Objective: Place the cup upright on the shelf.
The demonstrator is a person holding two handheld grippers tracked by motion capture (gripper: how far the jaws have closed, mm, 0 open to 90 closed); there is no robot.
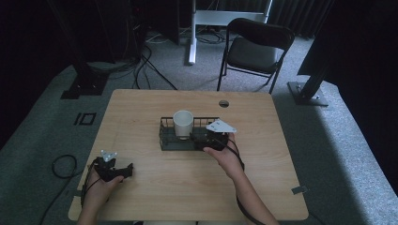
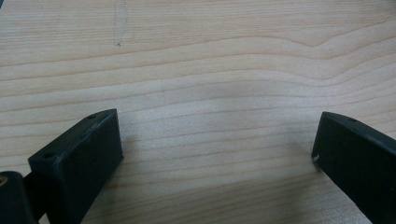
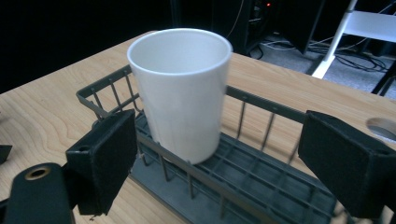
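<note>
Upright in the basket (image 3: 261, 158), the white cup (image 3: 180, 88) stands before the spread right tongs (image 3: 224, 163).

Wire basket (image 3: 261, 163) near end cut off by frame edge, cup (image 1: 183, 123) base hidden behind basket wall

cup (image 1: 183, 123) in basket (image 1: 165, 140), mid-table (image 1: 141, 112)

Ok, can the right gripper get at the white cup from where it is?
Probably yes. The right gripper is open, facing the white cup, which stands upright in the wire basket. Only the basket's low near wall lies between them.
</note>
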